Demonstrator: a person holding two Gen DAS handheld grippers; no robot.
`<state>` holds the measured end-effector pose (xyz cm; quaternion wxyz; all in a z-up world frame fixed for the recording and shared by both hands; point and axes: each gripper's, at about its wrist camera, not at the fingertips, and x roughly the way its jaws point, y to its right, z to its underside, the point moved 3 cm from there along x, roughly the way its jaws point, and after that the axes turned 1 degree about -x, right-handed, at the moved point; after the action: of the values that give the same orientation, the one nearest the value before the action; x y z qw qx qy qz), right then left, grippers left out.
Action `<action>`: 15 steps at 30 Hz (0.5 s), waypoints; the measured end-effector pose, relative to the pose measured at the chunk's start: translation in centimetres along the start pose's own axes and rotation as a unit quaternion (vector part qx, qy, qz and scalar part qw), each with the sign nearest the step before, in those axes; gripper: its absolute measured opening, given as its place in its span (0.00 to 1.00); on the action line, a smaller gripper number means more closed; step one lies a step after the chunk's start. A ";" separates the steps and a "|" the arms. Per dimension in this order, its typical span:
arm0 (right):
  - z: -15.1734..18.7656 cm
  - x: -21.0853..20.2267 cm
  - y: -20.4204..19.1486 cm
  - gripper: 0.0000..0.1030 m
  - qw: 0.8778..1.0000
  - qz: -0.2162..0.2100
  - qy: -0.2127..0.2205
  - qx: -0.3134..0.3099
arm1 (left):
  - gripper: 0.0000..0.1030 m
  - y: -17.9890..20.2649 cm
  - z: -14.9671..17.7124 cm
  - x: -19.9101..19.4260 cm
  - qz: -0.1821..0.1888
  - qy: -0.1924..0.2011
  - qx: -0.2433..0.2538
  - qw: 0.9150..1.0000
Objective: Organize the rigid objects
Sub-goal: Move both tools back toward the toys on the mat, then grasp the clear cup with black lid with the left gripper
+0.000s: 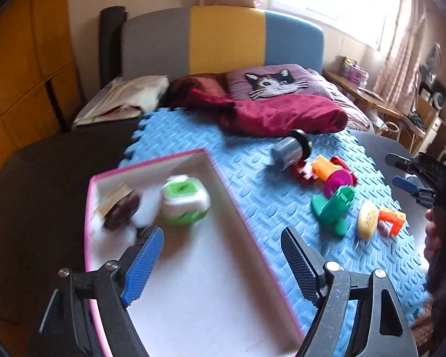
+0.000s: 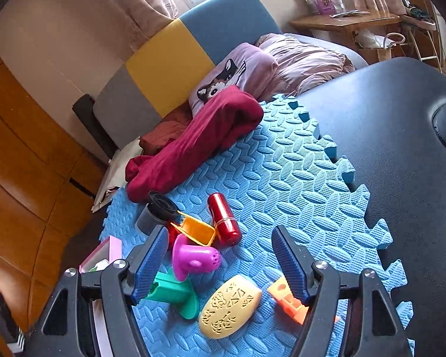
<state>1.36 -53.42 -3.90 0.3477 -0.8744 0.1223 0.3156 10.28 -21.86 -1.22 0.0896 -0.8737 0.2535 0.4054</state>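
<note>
A pink-rimmed white box (image 1: 240, 217) lies on the blue foam mat (image 1: 252, 148). Inside it are a blurred green-and-white cube (image 1: 185, 200) and a brown round piece (image 1: 122, 212). My left gripper (image 1: 223, 254) is open and empty above the box. On the mat lie a grey cylinder (image 2: 151, 211), a red cylinder (image 2: 224, 220), an orange scoop (image 2: 197, 230), a magenta piece (image 2: 193, 257), a green piece (image 2: 175, 296), a yellow oval (image 2: 230, 306) and an orange block (image 2: 288, 299). My right gripper (image 2: 220, 263) is open and empty just above these toys; it also shows in the left wrist view (image 1: 407, 175).
A maroon cloth (image 2: 199, 136) lies at the mat's far edge, before a cat pillow (image 1: 270, 83) and a striped headboard (image 1: 223, 38). The mat rests on a dark padded table (image 2: 401, 136). Wooden cabinets (image 1: 20, 74) stand left; a desk (image 2: 345, 20) stands far right.
</note>
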 end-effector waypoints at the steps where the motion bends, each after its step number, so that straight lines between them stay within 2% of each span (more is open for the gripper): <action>1: 0.0 0.0 0.0 0.72 1.000 -0.002 -0.001 0.002 | 0.76 0.6 -0.6 0.4 0.003 0.003 0.009 1.000; 7: 0.0 -0.1 -0.2 0.72 1.000 -0.008 -0.006 -0.001 | 0.70 4.3 -3.8 4.5 0.021 -0.002 0.062 0.998; 15: -0.1 -0.8 -0.6 0.72 1.000 -0.016 0.002 -0.003 | 0.76 7.6 -7.1 9.9 0.038 -0.012 0.114 0.993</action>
<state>1.13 -53.07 -3.00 0.3496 -0.8782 0.1077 0.3082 16.43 -34.61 -3.68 0.1765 -0.8424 0.3297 0.3878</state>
